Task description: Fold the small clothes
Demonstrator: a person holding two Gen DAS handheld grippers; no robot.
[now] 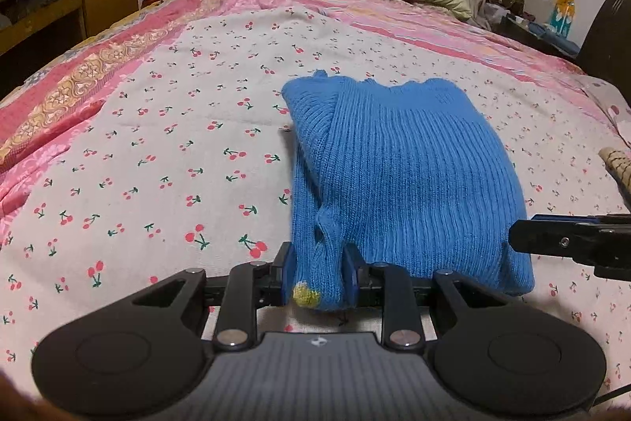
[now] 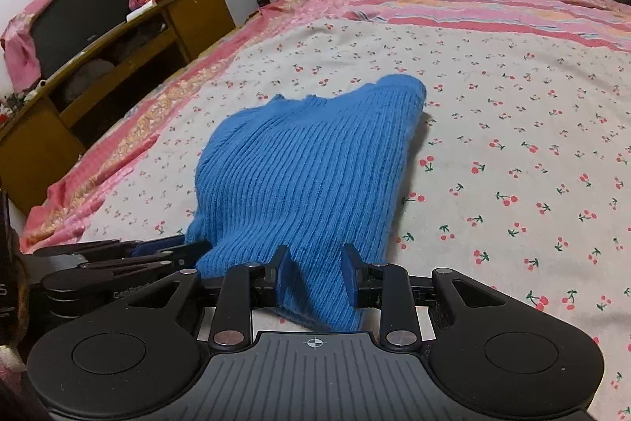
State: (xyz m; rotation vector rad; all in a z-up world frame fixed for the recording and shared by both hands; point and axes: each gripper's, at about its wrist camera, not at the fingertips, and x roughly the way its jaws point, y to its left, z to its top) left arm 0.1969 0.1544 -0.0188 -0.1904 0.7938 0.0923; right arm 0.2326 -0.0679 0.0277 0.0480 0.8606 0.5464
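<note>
While both jaws pinch its near hem, blue sweater (image 1: 402,168) (folded, ribs lengthwise) stretches away across bedsheet (image 1: 157,145)

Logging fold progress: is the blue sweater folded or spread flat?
Folded: the blue sweater lies doubled in layers, near edge pinched by both grippers.

Black gripper (image 1: 318,277), blue pads (image 2: 351,279)

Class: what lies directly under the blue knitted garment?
The cherry-print sheet shows all round the blue knitted garment; the part beneath is covered, so anything hidden there cannot be seen.
</note>
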